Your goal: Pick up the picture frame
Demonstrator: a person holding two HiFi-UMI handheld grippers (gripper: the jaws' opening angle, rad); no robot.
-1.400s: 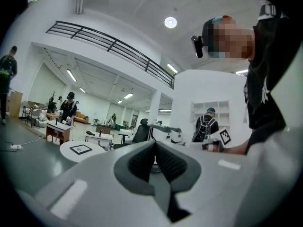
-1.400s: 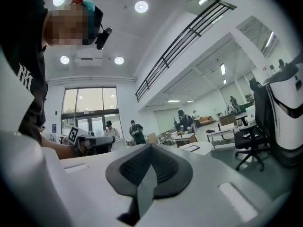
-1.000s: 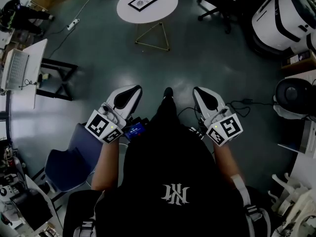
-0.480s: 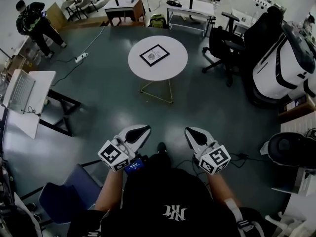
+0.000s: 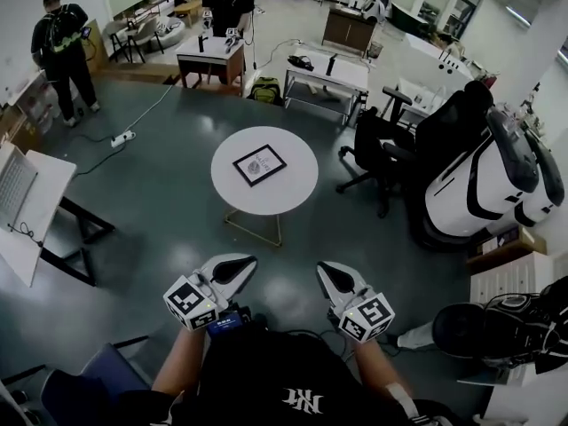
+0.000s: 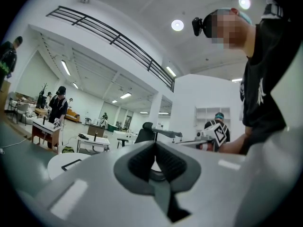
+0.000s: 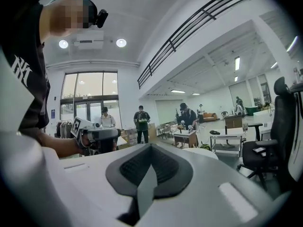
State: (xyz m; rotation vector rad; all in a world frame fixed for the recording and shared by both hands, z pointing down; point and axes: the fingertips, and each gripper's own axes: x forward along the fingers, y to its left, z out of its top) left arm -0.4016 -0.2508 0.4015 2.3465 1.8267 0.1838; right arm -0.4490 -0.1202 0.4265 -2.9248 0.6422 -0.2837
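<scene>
**anon1:** Frame lay flat on the round table, well ahead. Heavy?

**anon2:** Looked light and stiff, probably glass-fronted, so fragile. I'd pinch one edge. Left gripper and right gripper were both closed and empty.

Bare floor runs from the left gripper and right gripper up to the round table, with only the table's thin legs standing low in that path. The tabletop is bare all round the frame, leaving room to come at it from any side. A chair and a big white machine crowd the right side near the table, while a desk stands well apart at the left.
</scene>
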